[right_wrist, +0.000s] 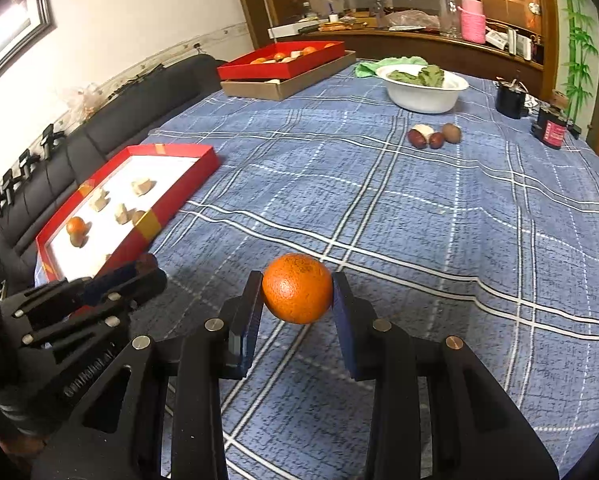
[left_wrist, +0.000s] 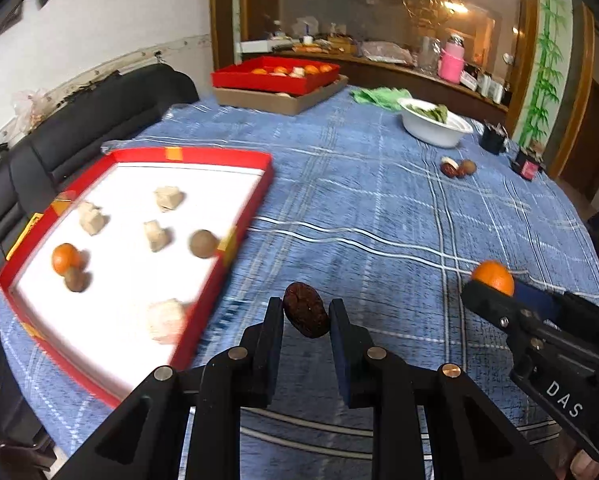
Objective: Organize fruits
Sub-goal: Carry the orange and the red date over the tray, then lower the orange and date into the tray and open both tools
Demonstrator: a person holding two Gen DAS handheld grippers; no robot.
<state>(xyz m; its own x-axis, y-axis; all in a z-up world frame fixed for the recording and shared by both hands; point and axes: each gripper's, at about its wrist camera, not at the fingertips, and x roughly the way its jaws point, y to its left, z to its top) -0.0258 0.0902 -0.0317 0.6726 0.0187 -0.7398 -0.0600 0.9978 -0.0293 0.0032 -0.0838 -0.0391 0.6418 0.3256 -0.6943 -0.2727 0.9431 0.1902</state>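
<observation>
The left gripper [left_wrist: 306,316] pinches a wrinkled date [left_wrist: 306,311]; the right gripper [right_wrist: 297,290] clamps an orange [right_wrist: 297,288] by its sides. Either could roll out short of the red tray [left_wrist: 235,236], whose near wall may catch them.

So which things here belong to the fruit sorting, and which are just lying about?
Job: dark wrinkled date in left gripper; round orange in right gripper; red white-lined tray; loose fruits.
Lying about: white bowl of greens; pink flask.
</observation>
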